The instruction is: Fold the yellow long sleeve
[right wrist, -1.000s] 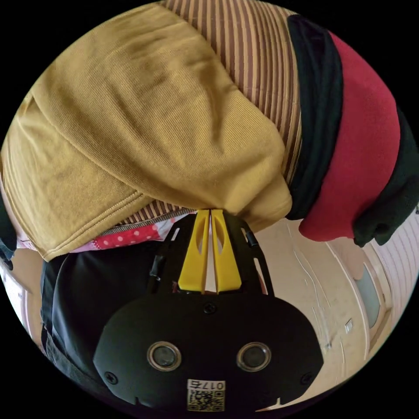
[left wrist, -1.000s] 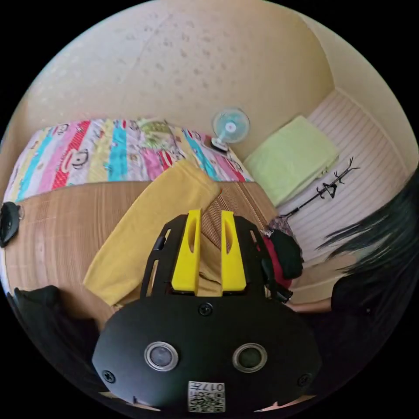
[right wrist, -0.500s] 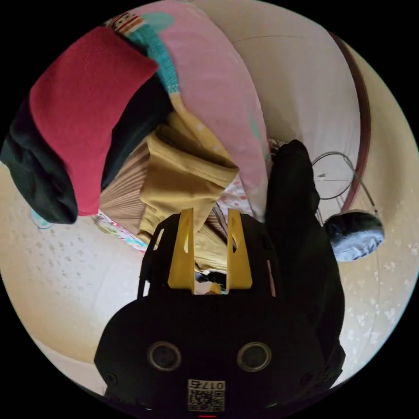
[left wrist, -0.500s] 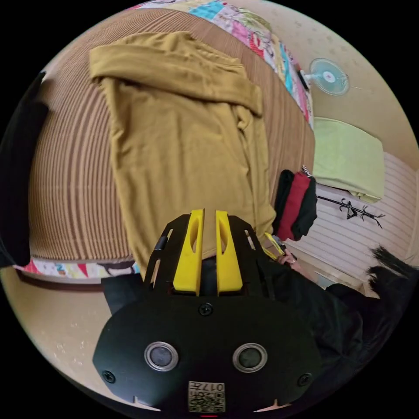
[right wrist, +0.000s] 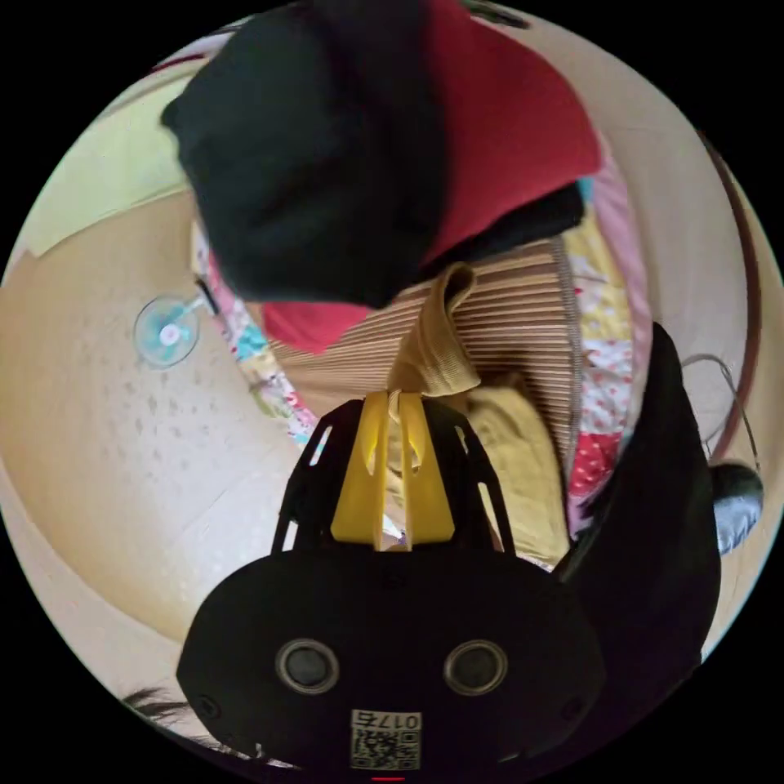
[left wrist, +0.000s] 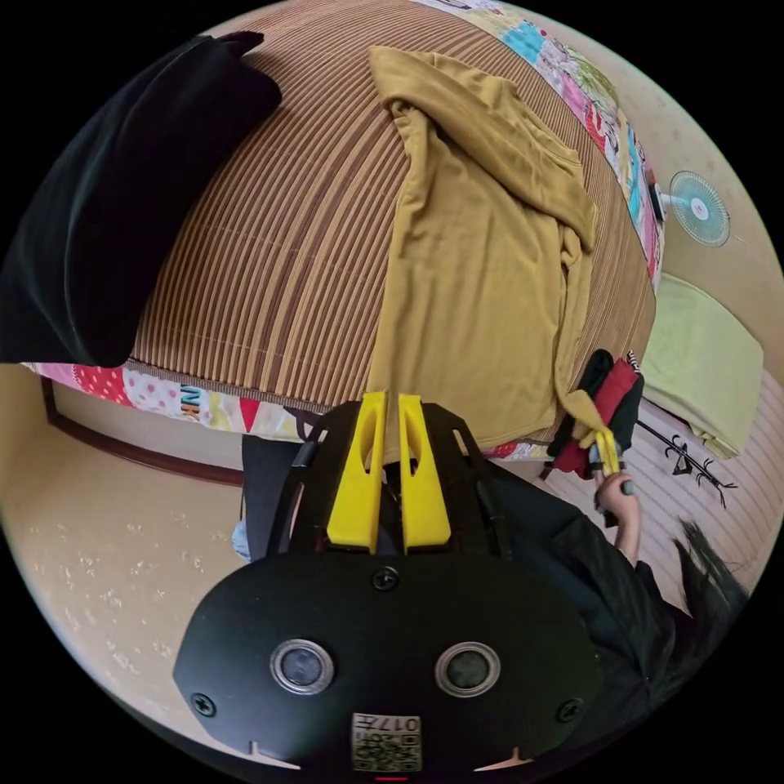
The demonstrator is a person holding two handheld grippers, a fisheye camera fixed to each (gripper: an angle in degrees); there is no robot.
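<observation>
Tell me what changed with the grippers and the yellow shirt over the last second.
The right gripper, open half a second ago, has shut on the cuff of the yellow shirt and lifts it off the mat. The left gripper has drawn its jaws nearly together, holding nothing. The shirt body stays flat on the mat, and the red and black pile stays beside it.

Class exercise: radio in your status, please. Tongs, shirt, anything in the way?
Right tongs shut on shirt cuff. Left tongs closed, empty, at the hem. Shirt flat on mat. Red-black clothes crowd the cuff.
</observation>
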